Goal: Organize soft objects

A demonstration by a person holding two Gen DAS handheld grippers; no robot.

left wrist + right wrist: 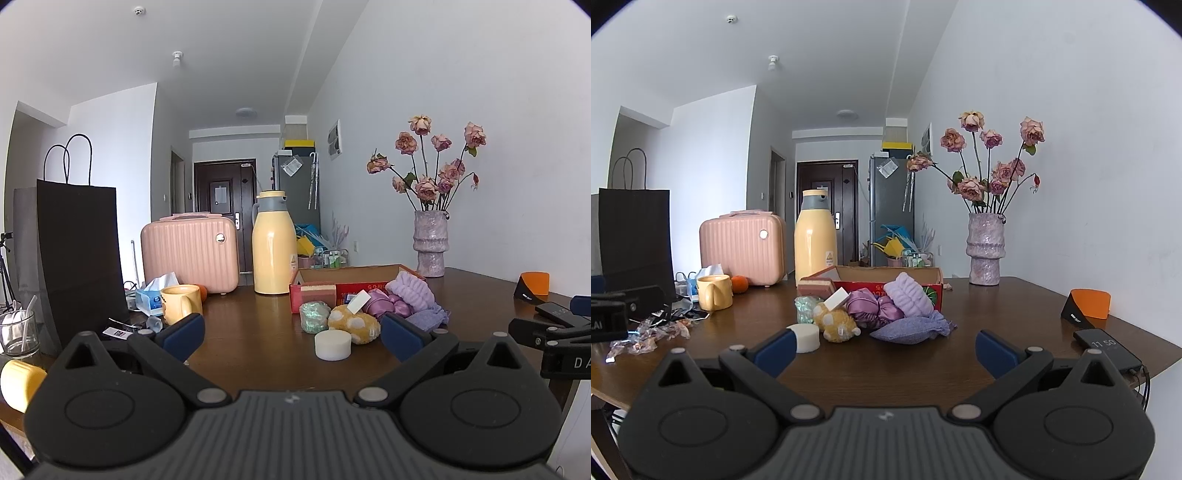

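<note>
Grippers both stand wide apart and hold nothing: the left gripper [291, 334] and the right gripper [884, 349] hover over the dark table [997, 306]. Ahead of them a white sponge puck [332, 344] lies just before a yellow spotted plush [354, 325], a green bundle [314, 315], purple cloths [908, 328] and a cardboard box [351, 277]. Only the right view shows a phone [1108, 349] and crumpled wrappers [653, 334]; only the left view shows a glass of spoons [18, 332].
</note>
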